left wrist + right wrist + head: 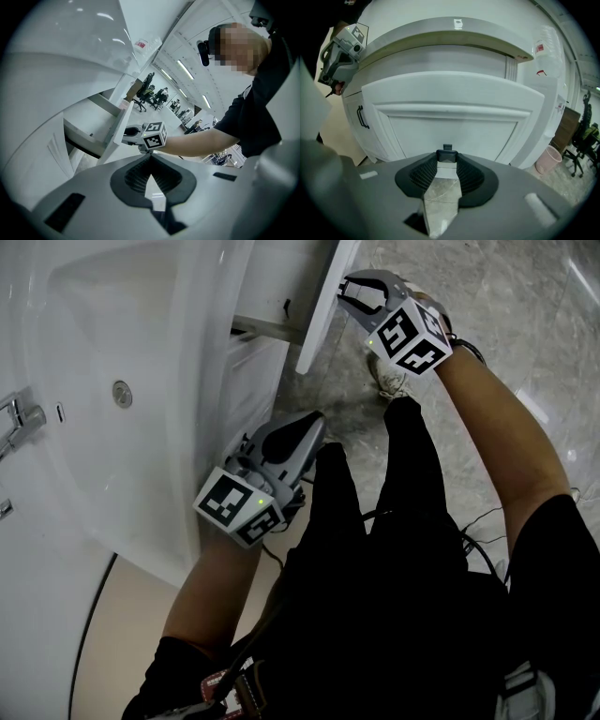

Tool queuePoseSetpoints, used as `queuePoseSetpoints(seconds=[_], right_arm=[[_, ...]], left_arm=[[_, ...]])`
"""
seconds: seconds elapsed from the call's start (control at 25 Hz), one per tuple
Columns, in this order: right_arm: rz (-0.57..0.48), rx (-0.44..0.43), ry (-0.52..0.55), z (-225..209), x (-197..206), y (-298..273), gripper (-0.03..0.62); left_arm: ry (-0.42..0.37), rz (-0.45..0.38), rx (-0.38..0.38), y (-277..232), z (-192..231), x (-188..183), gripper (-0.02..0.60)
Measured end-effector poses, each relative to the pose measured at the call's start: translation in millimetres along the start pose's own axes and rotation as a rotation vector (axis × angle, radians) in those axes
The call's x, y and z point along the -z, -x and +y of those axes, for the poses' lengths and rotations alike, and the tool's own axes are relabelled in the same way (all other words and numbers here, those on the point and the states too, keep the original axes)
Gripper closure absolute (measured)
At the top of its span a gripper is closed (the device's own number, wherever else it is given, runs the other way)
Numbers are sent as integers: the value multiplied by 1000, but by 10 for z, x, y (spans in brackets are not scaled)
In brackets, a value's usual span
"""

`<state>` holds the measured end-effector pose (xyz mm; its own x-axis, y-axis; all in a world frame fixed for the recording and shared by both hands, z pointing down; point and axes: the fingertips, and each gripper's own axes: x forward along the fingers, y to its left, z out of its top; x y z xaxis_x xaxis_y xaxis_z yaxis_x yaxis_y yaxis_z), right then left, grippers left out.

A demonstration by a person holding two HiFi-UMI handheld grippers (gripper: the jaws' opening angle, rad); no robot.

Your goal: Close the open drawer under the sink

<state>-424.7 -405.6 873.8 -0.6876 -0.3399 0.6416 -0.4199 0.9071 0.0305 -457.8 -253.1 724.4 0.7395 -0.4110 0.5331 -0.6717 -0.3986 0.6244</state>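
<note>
The white drawer stands pulled out under the sink, its front panel filling the right gripper view. My right gripper is at the outer face of that panel. Its tips are set apart around the small dark drawer handle, which fills the gap between them. My left gripper hangs lower, beside the cabinet below the basin. Its jaws are shut with the tips touching and hold nothing. From the left gripper view I see the right gripper against the drawer front.
A tap and a drain are on the basin. A cabinet door with a black handle is beside the drawer. A pink bin stands on the marble floor. The person's legs and a shoe are close to the cabinet.
</note>
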Motion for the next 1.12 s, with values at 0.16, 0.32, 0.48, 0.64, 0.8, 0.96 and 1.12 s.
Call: queuePoseSetpoints(seconds=[0.16, 0.32, 0.48, 0.64, 0.8, 0.96, 1.12], right_arm=[[-9, 0, -2, -4, -30, -46, 468], [-16, -6, 4, -20, -58, -94, 468], [-27, 1, -2, -11, -86, -119, 468], [-35, 5, -9, -14, -108, -142, 468], [-37, -5, -3, -5, -167, -205, 468], [-42, -9, -5, -3, -202, -260, 468], [-53, -4, -13, 3, -204, -255, 470]], left_arm=[[5, 4, 0, 2, 21, 43, 583], [10, 2, -5, -13, 48, 49, 583], [8, 7, -4, -12, 81, 79, 583], [7, 9, -2, -30, 86, 91, 583], [19, 12, -7, -22, 121, 92, 583], [18, 19, -10, -31, 180, 103, 583], [5, 24, -15, -68, 183, 133, 583]])
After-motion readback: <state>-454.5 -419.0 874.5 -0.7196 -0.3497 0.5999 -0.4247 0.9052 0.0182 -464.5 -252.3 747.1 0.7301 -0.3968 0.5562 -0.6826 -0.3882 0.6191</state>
